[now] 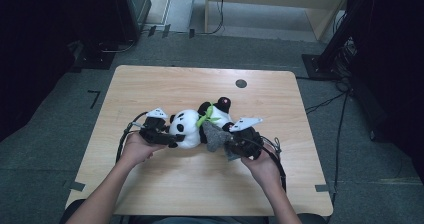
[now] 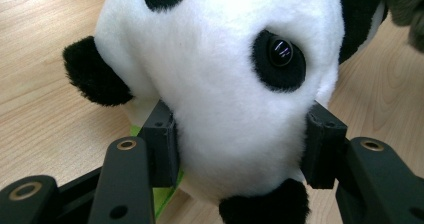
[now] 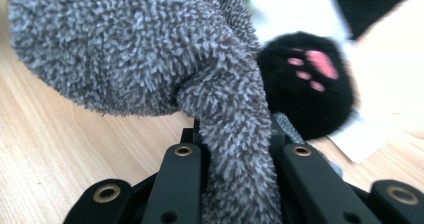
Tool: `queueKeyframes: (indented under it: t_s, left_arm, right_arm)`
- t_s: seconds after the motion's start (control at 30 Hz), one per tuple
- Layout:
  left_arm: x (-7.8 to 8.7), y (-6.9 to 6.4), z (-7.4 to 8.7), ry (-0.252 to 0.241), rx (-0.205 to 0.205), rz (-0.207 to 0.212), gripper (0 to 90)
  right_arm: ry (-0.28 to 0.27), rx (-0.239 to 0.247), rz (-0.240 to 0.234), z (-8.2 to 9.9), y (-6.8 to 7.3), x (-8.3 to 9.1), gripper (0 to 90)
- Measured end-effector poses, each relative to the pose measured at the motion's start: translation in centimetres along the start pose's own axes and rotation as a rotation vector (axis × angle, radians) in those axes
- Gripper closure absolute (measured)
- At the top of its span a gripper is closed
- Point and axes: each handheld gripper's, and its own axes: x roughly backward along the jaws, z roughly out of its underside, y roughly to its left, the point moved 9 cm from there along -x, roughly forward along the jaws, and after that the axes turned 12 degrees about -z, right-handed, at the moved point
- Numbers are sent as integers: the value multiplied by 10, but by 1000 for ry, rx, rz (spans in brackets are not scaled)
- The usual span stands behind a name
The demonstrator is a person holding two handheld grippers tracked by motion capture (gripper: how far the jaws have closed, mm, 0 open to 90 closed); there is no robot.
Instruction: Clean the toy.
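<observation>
High view first: a plush panda [image 1: 186, 128] lies on its back near the middle of the wooden table [image 1: 165, 81], head toward the person's left. The left gripper [image 1: 167, 136] grips its head, while the right gripper [image 1: 231, 143] pinches a grey fuzzy cloth [image 1: 215, 135] draped over the toy's lower body. Judging from this, the work looks like dressing or undressing the panda with that grey piece; I cannot tell which way it is going. Either way it seems midway, with the cloth partly on the body and partly bunched at the right gripper. A small round dark hole [image 1: 241, 83] sits in the far part of the tabletop. Around the table is grey carpet, with cables [image 1: 327, 103] trailing at the right, dark equipment stands at both sides and a pale wooden frame [image 1: 310, 6] at the back

Left gripper view: the black jaws stand partly apart, and the pads [image 2: 162, 141] press into the white plush of the panda's head from both sides, below one glossy eye [image 2: 280, 53] and beside a black ear [image 2: 95, 79]. The hold looks firm

Right gripper view: the jaws are closed nearly as far as they go on a narrow fold of the grey cloth, which rises between them and widens into a thick mass above. Just beside it sits a black paw with pink pads [image 3: 312, 81], resting near the light wood
</observation>
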Motion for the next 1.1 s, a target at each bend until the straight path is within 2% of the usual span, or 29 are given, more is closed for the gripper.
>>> queueKeyframes:
  t_s: [0.23,0.53,0.7,0.9,1.1]
  left_arm:
    - [0,0,0,-11,20,7,451]
    - [0,1,0,-25,37,11,442]
    - [0,1,1,-31,19,-4,431]
    - [1,0,2,-41,30,-8,429]
    - [2,2,2,-60,41,-7,417]
  right_arm:
    - [-58,-42,51,-1,-19,28,779]
    - [-112,-95,115,0,-42,46,778]
    - [-158,-142,157,2,-59,60,779]
    - [-188,-194,162,6,-81,64,779]
    - [-198,-218,178,10,-105,61,777]
